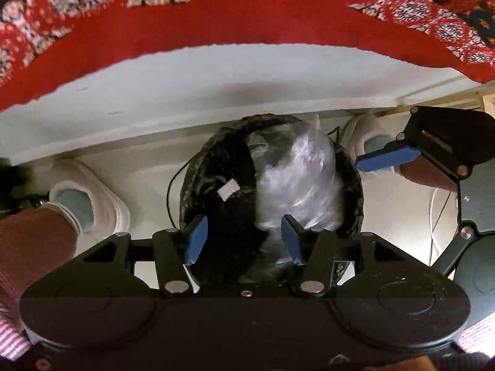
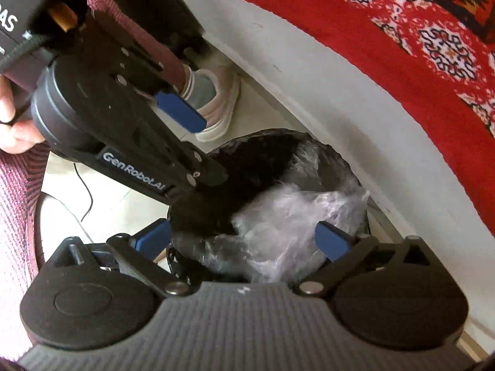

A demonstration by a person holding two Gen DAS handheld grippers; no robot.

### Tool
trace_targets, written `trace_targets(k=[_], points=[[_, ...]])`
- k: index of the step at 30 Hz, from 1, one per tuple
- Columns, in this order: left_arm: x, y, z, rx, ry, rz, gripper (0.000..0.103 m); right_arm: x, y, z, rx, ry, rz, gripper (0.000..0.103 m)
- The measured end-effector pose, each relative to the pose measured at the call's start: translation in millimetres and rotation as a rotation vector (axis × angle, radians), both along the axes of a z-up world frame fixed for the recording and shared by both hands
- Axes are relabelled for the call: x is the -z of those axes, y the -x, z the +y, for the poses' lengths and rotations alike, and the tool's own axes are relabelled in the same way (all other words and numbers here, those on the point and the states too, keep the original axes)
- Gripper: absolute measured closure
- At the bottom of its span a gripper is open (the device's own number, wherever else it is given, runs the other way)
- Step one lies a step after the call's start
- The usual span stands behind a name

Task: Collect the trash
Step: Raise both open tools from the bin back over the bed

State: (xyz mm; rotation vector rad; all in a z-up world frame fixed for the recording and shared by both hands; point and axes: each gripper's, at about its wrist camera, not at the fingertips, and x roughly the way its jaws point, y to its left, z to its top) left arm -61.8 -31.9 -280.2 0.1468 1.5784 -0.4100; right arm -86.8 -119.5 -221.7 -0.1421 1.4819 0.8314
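Soft daylight, strong fisheye bending at edges, crumpled plastic motion-blurred.

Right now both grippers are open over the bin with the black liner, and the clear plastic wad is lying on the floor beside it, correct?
Not quite. The clear plastic wad is not on the floor; it sits inside the bin, against the black liner, as the left wrist view shows. The rest holds: the left gripper and right gripper are both open over it.

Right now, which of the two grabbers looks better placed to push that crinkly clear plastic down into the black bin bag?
Probably the right gripper: its open fingers frame the clear plastic. The left gripper, also open, hangs over the bag's dark, emptier side.
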Motion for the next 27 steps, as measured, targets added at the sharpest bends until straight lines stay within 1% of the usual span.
trace_targets(k=[5,8,12,15,19,24,27], points=[[-4.3,-0.7,1.7,-0.008,0.006,-0.007,0.051,-7.7,0.3,1.3,-0.012,-0.014,-0.008,0.0],[-9.3,-0.6,2.5,-0.006,0.007,-0.02,0.051,-20.8,2.1,-4.6,-0.009,-0.018,-0.02,0.0],[-32.2,4.3,1.7,0.019,0.017,-0.085,0.051,-47.1,4.6,-15.9,0.001,-0.021,-0.077,0.0],[-58.9,10.6,2.0,0.04,0.034,-0.163,0.051,-77.6,8.0,-33.6,0.026,-0.036,-0.131,0.0],[-100.9,21.3,3.7,0.063,0.076,-0.279,0.047,-127.8,14.7,-57.3,0.054,-0.071,-0.223,0.0],[-158.0,35.0,7.2,0.075,0.139,-0.417,0.042,-192.1,33.0,-83.9,0.11,-0.091,-0.373,0.0],[-192.3,45.0,10.5,0.082,0.182,-0.503,0.039,-232.2,46.4,-100.7,0.17,-0.1,-0.488,0.0]])
